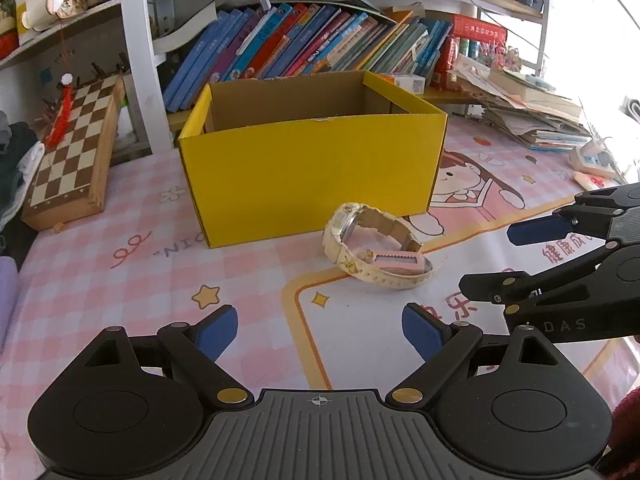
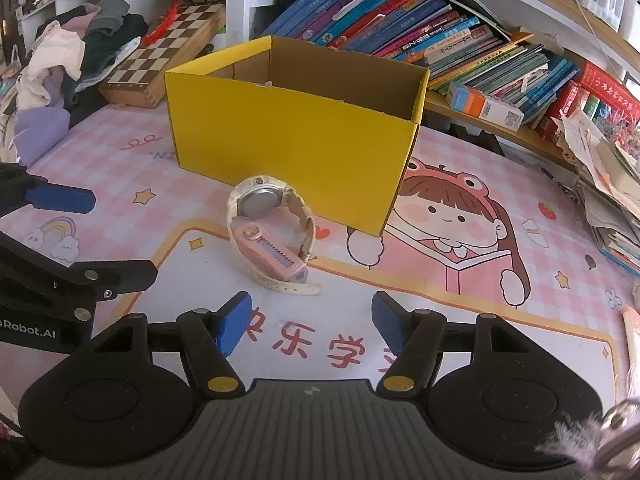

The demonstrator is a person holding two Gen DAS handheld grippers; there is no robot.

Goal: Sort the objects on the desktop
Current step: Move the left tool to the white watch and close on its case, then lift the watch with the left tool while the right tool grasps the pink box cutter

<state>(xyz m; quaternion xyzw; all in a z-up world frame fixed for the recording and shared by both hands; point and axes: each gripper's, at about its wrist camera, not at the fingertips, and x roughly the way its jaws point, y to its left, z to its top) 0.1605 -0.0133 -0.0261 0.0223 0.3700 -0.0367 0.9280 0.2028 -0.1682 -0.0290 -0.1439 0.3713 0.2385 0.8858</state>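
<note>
Both my grippers, left [image 1: 320, 330] and right [image 2: 312, 322], hover with fingers spread, holding nothing. Beyond them a cream watch [image 1: 374, 246] stands on edge on the mat [image 1: 140, 280], a pink serrated piece [image 1: 394, 260] inside its strap, just before the yellow box [image 1: 312, 172]. Only the right view shows the watch's metal back [image 2: 259, 202].

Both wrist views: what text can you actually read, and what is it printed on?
"DAS" on the right gripper body, seen from the left wrist view.
"Robot.AI" on the left gripper body, seen from the right wrist view.
"乐学" in red on the desk mat; characters either side are cut off.
"健康成" in red on the desk mat, right edge of the left wrist view.
"NIC" reversed on the desk mat beside the yellow box.
Book spines: too small to read.
</note>
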